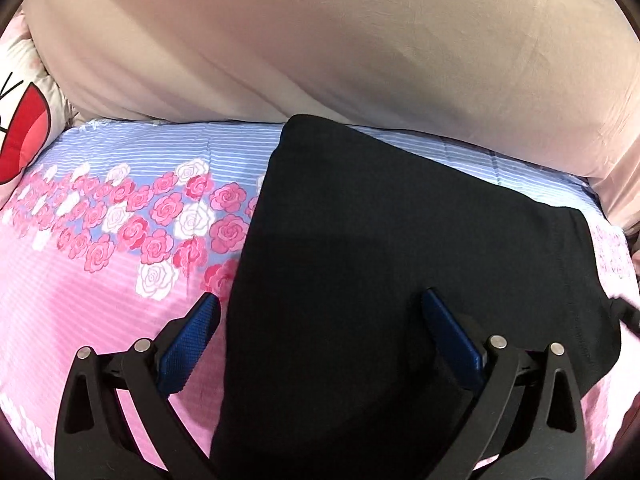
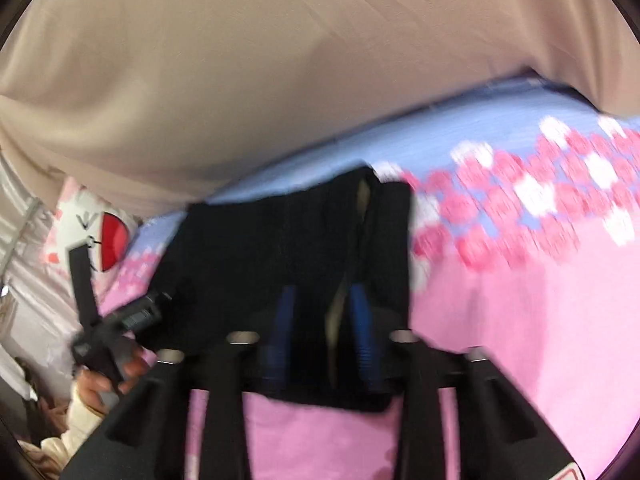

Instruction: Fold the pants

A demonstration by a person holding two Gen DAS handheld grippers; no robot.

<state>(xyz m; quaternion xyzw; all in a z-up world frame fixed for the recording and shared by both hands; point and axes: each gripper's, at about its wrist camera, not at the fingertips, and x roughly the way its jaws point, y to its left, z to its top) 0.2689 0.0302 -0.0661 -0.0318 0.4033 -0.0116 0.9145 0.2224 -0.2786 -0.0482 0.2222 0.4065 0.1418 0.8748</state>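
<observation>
Black pants lie on the flowered bed. The left gripper has its jaws wide apart over the pants' near left edge. The right gripper is clamped on the near edge of the pants

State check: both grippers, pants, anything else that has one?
Left gripper: jaws open wide, over the pants, gripping nothing.
Right gripper: jaws close together with pants fabric between them; view blurred.
Pants: black, folded, lying on the bed.
Bedsheet: spread flat, floral.
Pillow: at the bed's edge.
</observation>
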